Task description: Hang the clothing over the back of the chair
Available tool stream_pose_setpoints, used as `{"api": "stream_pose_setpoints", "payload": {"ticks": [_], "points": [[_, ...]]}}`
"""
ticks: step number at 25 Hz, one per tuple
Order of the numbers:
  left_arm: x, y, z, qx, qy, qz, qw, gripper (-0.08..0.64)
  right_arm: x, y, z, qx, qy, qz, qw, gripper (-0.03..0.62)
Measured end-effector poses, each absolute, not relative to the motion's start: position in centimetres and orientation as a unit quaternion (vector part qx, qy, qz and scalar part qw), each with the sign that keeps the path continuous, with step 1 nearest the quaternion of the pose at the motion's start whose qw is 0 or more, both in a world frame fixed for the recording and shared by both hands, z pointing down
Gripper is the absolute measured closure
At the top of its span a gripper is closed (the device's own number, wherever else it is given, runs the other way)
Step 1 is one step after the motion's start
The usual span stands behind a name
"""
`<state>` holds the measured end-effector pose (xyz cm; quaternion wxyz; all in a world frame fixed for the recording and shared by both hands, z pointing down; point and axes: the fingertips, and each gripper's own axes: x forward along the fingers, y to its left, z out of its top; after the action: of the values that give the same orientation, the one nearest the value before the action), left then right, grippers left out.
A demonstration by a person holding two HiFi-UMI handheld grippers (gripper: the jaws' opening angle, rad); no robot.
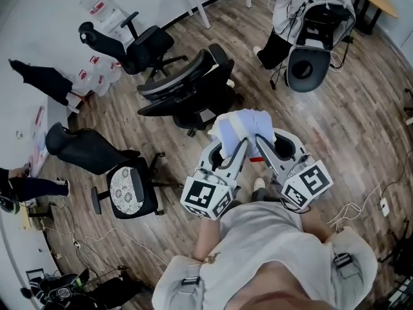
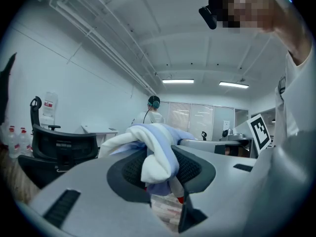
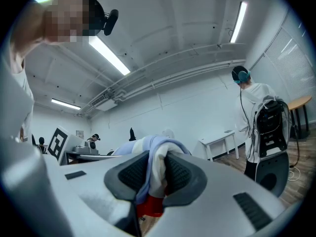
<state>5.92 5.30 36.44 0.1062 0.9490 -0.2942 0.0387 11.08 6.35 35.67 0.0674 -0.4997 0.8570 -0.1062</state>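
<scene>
Both grippers hold one bundled white and pale-blue garment [image 1: 243, 128] in front of my body. My left gripper [image 1: 227, 150] is shut on its left part, with cloth bulging between the dark pads [image 2: 159, 167]. My right gripper [image 1: 264, 144] is shut on the right part, where a fold is pinched between the pads [image 3: 154, 174]. In the left gripper view the garment [image 2: 150, 144] drapes over the jaws; in the right gripper view the garment [image 3: 157, 149] does the same. A black office chair [image 1: 187, 89] stands just beyond the garment, its backrest tilted.
Other black chairs stand at the back left [image 1: 139, 44] and at the left with a patterned seat cushion [image 1: 132, 189]. A person in white with a backpack [image 1: 310, 11] stands at the back right. Cables [image 1: 361, 205] lie on the wooden floor. Water bottles [image 1: 97, 76] line the wall.
</scene>
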Motion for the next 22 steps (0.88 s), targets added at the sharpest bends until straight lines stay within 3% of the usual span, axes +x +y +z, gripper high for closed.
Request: {"api": "stream_pose_setpoints", "payload": {"ticks": [22], "points": [[6.7, 4.0, 36.6, 0.946, -0.308, 0.032, 0.094, 0.422, 11.9, 4.8, 35.8, -0.485, 0.866, -0.098, 0.075, 0.502]]}}
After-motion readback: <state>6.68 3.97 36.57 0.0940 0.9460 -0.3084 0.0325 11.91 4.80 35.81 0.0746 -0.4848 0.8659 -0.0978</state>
